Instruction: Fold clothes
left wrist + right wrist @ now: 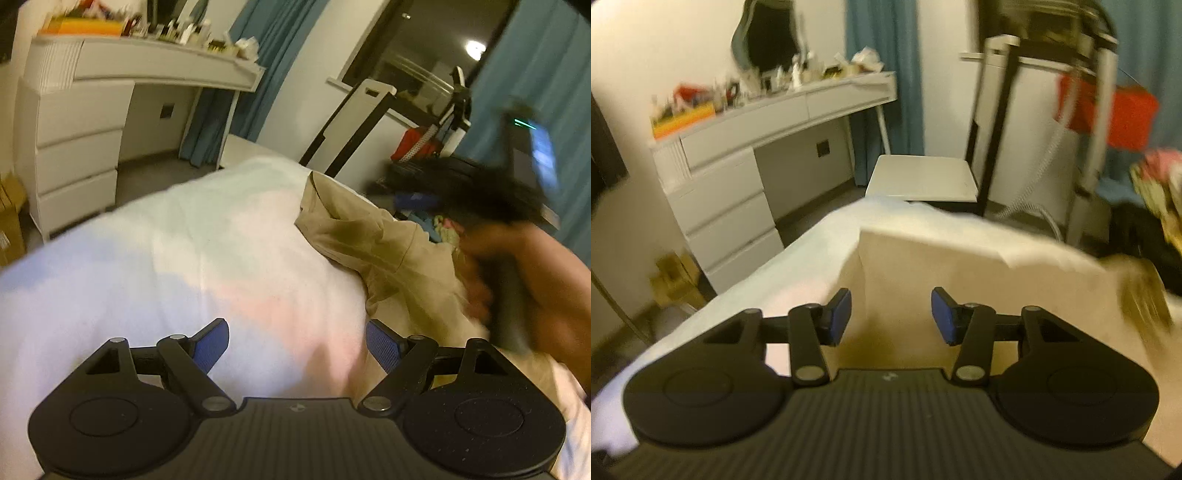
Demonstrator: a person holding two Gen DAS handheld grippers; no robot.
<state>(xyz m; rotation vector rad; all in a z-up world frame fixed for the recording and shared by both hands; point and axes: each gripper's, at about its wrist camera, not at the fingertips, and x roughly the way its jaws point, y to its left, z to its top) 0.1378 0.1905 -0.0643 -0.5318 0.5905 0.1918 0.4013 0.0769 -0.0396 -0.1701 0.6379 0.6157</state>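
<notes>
Here the left gripper point(297, 345) is hovering over a white sheet point(192, 258) that is covering the bed, its blue pads point(210, 347) standing wide apart with nothing between them but the bare sheet below. A tan garment point(373, 240) is lying crumpled on the sheet toward the right of the left wrist view, one of its ends reaching toward the far edge of the bed. Just to its right a person's hand point(524, 280), smeared by motion blur, is gripping a dark handle, and whether it is touching the garment cannot be told. In the right wrist view the right gripper point(891, 317) is pointing down over a flat, pale tan cloth point(960, 280) spread on the same sheet point(798, 273); its jaws are standing part-way apart and nothing is caught between the pads, which are sitting above the cloth rather than pressing on it. At the right edge of that view a blurred tan-gold fold of fabric point(1141, 291) is showing. Behind the bed a white dresser point(731, 192) with drawers is standing against the wall, its top crowded with small items, beside a teal curtain point(882, 74).
</notes>
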